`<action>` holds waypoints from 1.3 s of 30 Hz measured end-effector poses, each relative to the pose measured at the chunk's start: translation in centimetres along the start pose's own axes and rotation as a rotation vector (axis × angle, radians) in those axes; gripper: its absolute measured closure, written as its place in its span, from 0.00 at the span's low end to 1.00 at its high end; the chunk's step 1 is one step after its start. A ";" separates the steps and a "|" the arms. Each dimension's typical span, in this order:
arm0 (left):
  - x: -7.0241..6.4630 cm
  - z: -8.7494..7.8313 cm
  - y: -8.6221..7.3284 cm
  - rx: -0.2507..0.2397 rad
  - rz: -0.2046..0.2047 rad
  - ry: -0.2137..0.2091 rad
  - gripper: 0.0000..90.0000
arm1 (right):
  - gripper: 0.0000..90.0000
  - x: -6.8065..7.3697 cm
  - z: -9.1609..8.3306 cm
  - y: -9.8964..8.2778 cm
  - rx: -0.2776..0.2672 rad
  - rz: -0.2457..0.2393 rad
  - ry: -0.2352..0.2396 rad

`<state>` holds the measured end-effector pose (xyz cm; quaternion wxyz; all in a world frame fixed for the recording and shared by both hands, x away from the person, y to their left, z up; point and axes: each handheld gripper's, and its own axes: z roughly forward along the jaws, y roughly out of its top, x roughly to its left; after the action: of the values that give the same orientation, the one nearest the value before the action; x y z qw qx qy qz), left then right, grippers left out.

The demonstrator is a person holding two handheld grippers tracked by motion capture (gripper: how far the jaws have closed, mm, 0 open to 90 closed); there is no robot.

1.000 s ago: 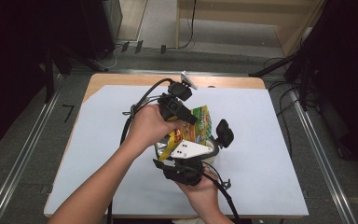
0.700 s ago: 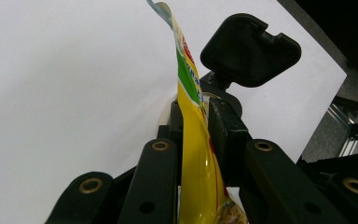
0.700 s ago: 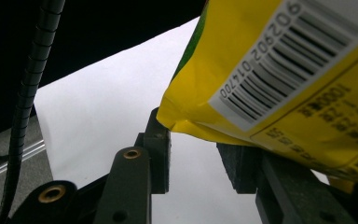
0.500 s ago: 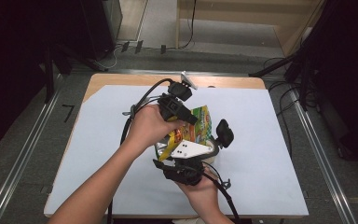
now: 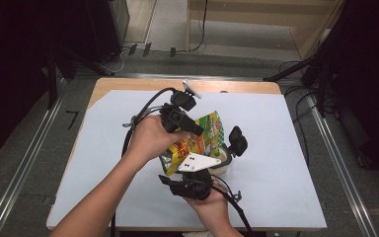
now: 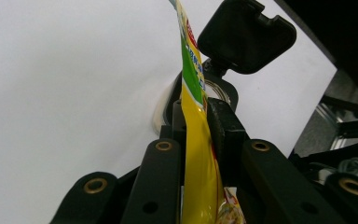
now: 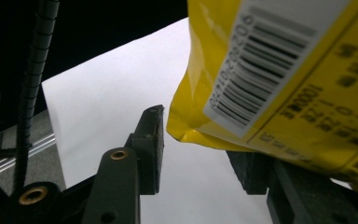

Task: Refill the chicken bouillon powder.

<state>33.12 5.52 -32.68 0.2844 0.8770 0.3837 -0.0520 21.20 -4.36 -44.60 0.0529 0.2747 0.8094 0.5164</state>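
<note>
A yellow and green snack bag (image 5: 206, 133) hangs above the middle of the table, and my left gripper (image 5: 186, 126) is shut on its upper edge. In the left gripper view the bag (image 6: 193, 98) is pinched thin between the two jaws of that gripper (image 6: 193, 116). Below it stands a round container (image 5: 223, 163) with a black flip lid (image 5: 237, 140) standing open. My right gripper (image 5: 191, 178) sits low at the front, under the bag. In its own view this gripper (image 7: 200, 149) is open, and the bag's barcoded bottom corner (image 7: 261, 79) hangs over its right jaw.
White paper (image 5: 286, 143) covers the wooden table (image 5: 128, 85). Cables trail from both grippers across the paper. Metal rails (image 5: 335, 163) run along both sides of the table, with dark floor beyond.
</note>
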 end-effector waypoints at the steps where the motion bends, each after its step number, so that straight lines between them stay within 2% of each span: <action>1: 0.1 -0.1 -0.2 -0.003 -0.002 -0.008 0.93 | 0.66 0.0 0.1 -0.1 0.001 -0.001 0.004; 9: 0.8 0.1 -1.4 -0.025 -0.015 -0.058 0.94 | 0.68 -0.2 0.6 -0.9 0.023 -0.059 0.034; 17: 1.5 1.3 -1.5 -0.022 -0.019 -0.085 0.94 | 0.69 -0.6 0.6 -1.7 0.047 -0.092 0.044; 26: 1.8 2.1 -1.6 -0.019 -0.016 -0.095 0.94 | 0.66 -1.1 0.8 -2.4 0.078 -0.077 0.049; 32: 2.3 2.1 -2.0 -0.047 -0.026 -0.126 0.95 | 0.63 -1.6 1.1 -2.9 0.120 -0.062 0.053; 35: 2.7 2.2 -2.4 -0.063 -0.033 -0.157 0.98 | 0.63 -1.8 1.2 -3.2 0.125 -0.051 0.054; 39: 3.1 1.9 -3.0 -0.095 -0.030 -0.167 0.99 | 0.60 -1.8 1.4 -3.3 0.132 -0.054 0.053</action>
<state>33.37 8.12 -36.61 0.3559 0.8493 0.3738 -0.1112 21.99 -5.20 -48.42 0.0268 0.2419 0.8498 0.4675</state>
